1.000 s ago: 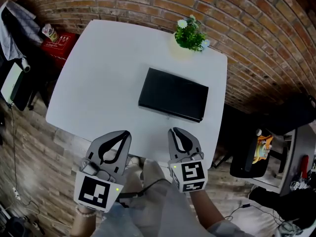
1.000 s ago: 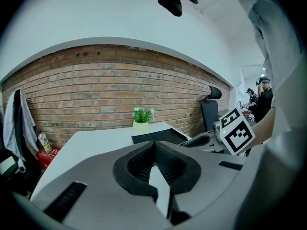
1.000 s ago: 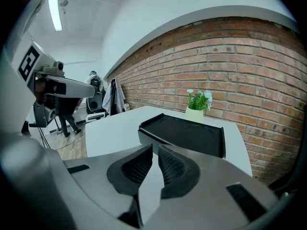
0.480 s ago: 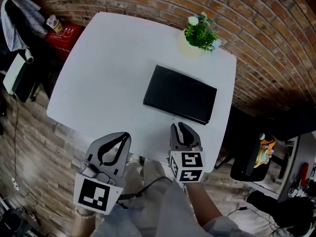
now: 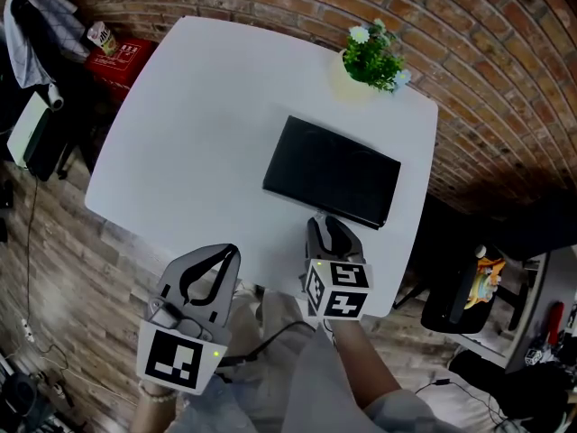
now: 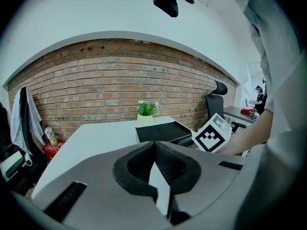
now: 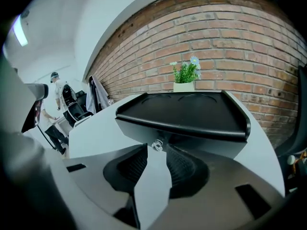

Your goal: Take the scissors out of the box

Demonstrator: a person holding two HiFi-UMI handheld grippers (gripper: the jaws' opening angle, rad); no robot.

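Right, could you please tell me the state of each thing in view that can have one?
Box: closed, lid down, lying flat.
Clasp: on the box's front edge, not gripped.
Plant: upright.
Left hand-held gripper: shut, empty.
Right hand-held gripper: jaws slightly apart, tips either side of the clasp.

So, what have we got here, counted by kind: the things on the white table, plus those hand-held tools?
Black box: 1
Potted plant: 1
Hand-held tools: 2, the left tool and the right tool
Total: 4
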